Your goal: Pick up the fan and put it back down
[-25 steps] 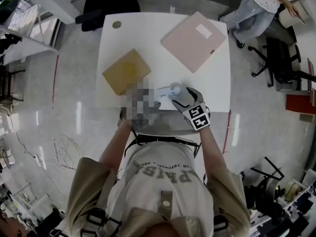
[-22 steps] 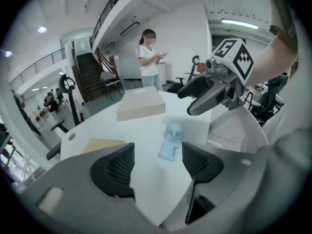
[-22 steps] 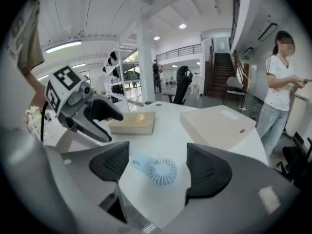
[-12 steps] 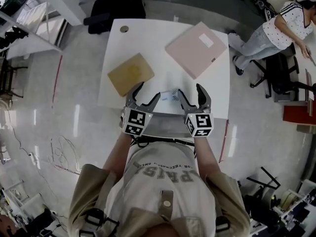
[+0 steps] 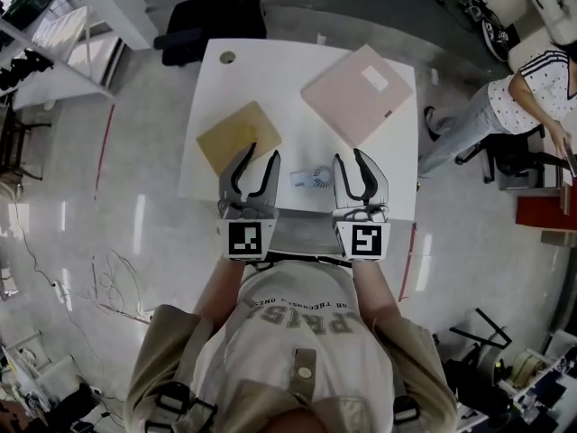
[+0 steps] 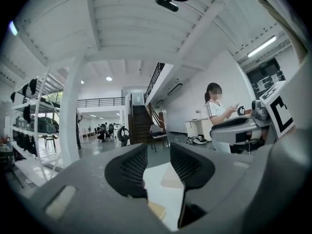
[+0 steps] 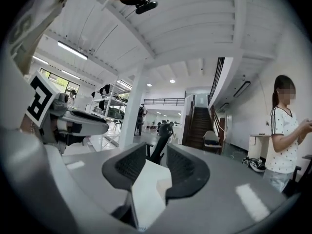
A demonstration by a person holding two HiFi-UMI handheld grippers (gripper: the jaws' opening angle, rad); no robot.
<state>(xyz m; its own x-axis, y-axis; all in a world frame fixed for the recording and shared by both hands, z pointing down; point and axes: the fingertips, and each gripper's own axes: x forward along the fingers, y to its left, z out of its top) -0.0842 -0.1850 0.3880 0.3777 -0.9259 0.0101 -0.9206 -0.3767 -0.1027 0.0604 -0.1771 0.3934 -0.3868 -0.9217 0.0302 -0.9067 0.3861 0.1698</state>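
**Fan on counter, both grippers empty-handed**

White counter (image 5: 288,70): rectangular, seen from above.

Person (image 5: 527,93): off the counter's right edge, well apart from it.

Pink flat box (image 5: 359,93): lies at the far right corner, turned at an angle to the edges.

Tan board (image 5: 238,135): lies by the left edge, also turned at an angle.

Left gripper (image 5: 262,156) and right gripper (image 5: 350,159): held side by side over the near edge. Each points out level across the room, with its marker cube toward the holder.

Left fingers (image 6: 130,167): partly spread, having just been closing. The pads grip nothing; through the gap only the counter surface and a corner of the tan board show below.

Right fingers (image 7: 183,167): likewise partly spread, having just been closing, pinching nothing. The white counter shows below them.

Fan (image 5: 317,178): small and white, lying flat on the counter close to the near edge. Its round grille faces up and its handle points toward the left. In the head view it sits between the two grippers, apart from both.
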